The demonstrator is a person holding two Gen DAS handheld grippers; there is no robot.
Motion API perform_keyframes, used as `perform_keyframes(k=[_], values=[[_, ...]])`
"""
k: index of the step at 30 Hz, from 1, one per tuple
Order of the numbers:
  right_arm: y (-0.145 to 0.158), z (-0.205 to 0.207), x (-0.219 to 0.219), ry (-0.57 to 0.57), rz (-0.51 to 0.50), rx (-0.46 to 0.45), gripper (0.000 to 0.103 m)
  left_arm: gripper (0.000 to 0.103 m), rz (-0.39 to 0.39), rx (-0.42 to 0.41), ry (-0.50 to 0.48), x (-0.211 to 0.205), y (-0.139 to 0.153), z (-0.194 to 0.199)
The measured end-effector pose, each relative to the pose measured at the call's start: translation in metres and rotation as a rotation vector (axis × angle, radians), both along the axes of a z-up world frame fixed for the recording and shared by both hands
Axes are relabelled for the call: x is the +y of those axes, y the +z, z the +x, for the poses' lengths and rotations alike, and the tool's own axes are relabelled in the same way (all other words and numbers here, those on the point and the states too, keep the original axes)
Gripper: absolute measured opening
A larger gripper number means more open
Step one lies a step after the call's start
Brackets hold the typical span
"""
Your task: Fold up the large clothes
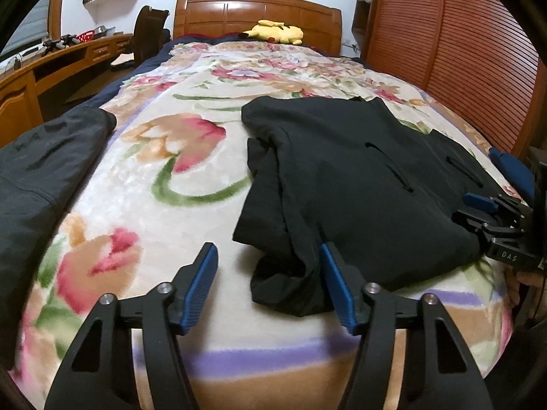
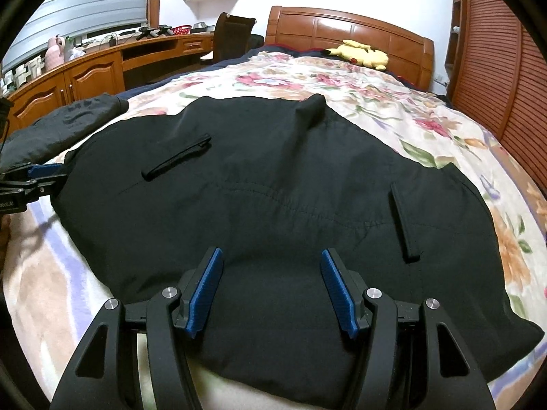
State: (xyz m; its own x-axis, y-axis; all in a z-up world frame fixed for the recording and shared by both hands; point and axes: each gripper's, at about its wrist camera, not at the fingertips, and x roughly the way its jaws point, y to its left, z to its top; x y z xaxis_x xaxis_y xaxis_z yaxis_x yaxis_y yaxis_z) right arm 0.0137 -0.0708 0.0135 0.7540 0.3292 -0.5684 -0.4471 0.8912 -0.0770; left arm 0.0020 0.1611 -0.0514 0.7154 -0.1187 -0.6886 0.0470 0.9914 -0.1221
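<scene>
I work over a bed spread with a cream floral fleece blanket (image 1: 164,184); its glossy brown wooden headboard (image 1: 256,17) stands at twelve o'clock, a curved wooden desk (image 2: 95,68) at ten and a slatted wooden wardrobe door (image 1: 461,34) at two. A yellow plush toy (image 1: 277,32) lies below the headboard. The black fabric jacket (image 2: 273,188) lies flat on the blanket's near half, its long axis running from six to twelve. My left gripper (image 1: 268,287) has its fingers spread, the jacket's crumpled edge lying between them, unpinched. My right gripper (image 2: 271,290) hovers over the hem, fingers spread, gripping nothing. A second dark garment (image 1: 48,157) lies at nine.
</scene>
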Motion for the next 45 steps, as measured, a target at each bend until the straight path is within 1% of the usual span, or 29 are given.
perform_keyframes(k=[3,8,9,10,11,12,13,14,15,16,17,18,19,21,25,27,29,31,33,34,35,40,43,45], values=[[0.0,-0.001,-0.001,0.0,0.0,-0.004,0.062,0.062,0.033,0.025,-0.006,-0.006,-0.001,0.007],[-0.001,-0.005,-0.006,0.004,0.025,-0.014,0.062,0.062,-0.024,0.08,-0.005,-0.002,-0.007,0.022],[-0.001,-0.005,-0.005,0.002,0.02,-0.013,0.062,0.061,-0.035,0.09,-0.005,-0.001,-0.008,0.023],[-0.001,-0.006,-0.004,0.0,0.013,-0.012,0.062,0.058,-0.046,0.093,-0.011,-0.001,-0.008,0.023],[-0.001,-0.006,-0.004,-0.001,0.01,-0.013,0.062,0.051,-0.062,0.097,-0.019,-0.001,-0.008,0.023],[0.0,-0.007,-0.004,-0.001,0.009,-0.014,0.062,0.048,-0.069,0.106,-0.033,-0.003,-0.009,0.024],[0.0,-0.008,-0.005,-0.001,0.011,-0.016,0.062,0.047,-0.059,0.113,-0.041,-0.004,-0.009,0.024],[0.001,-0.01,-0.006,-0.001,0.015,-0.019,0.062,0.042,-0.052,0.125,-0.058,-0.006,-0.008,0.024],[0.002,-0.011,-0.006,-0.003,0.02,-0.024,0.062,0.039,-0.061,0.14,-0.066,-0.007,-0.007,0.025],[0.002,-0.013,-0.007,-0.004,0.023,-0.026,0.062,0.037,-0.063,0.15,-0.065,-0.007,-0.006,0.025],[0.003,-0.014,-0.009,-0.003,0.027,-0.025,0.062,0.032,-0.069,0.166,-0.065,-0.007,-0.004,0.026],[0.004,-0.016,-0.011,-0.003,0.033,-0.023,0.062,0.028,-0.064,0.178,-0.063,-0.009,-0.001,0.026],[0.004,-0.017,-0.013,-0.002,0.04,-0.017,0.062,0.026,-0.055,0.181,-0.057,-0.011,0.002,0.026],[0.007,-0.018,-0.017,-0.001,0.048,0.01,0.062,0.019,-0.025,0.192,-0.034,-0.015,0.009,0.025],[0.016,-0.031,-0.033,-0.007,0.052,0.011,0.062,0.013,0.078,0.145,0.012,-0.036,0.041,0.016],[0.02,-0.037,-0.046,-0.018,0.048,0.008,0.062,0.011,0.115,0.11,0.01,-0.046,0.059,0.014],[0.025,-0.04,-0.06,-0.033,0.034,-0.004,0.062,0.01,0.126,0.075,0.008,-0.051,0.075,0.014],[0.031,-0.042,-0.079,-0.059,0.046,-0.013,0.062,0.009,0.142,0.046,0.004,-0.06,0.089,0.013],[0.034,-0.042,-0.1,-0.092,0.079,-0.007,0.062,0.008,0.177,0.017,-0.006,-0.073,0.1,0.013],[0.034,-0.042,-0.108,-0.109,0.086,-0.006,0.062,0.008,0.206,0.002,-0.016,-0.083,0.105,0.012],[0.035,-0.041,-0.116,-0.128,0.086,-0.01,0.062,0.008,0.218,-0.003,-0.019,-0.088,0.109,0.011],[0.038,-0.041,-0.136,-0.161,0.092,-0.019,0.062,0.008,0.244,-0.042,-0.049,-0.121,0.133,0.011],[0.039,-0.046,-0.14,-0.163,0.071,-0.032,0.062,0.007,0.259,-0.065,-0.093,-0.148,0.145,0.011],[0.041,-0.052,-0.15,-0.166,0.075,-0.036,0.062,0.007,0.272,-0.076,-0.128,-0.17,0.151,0.012]])
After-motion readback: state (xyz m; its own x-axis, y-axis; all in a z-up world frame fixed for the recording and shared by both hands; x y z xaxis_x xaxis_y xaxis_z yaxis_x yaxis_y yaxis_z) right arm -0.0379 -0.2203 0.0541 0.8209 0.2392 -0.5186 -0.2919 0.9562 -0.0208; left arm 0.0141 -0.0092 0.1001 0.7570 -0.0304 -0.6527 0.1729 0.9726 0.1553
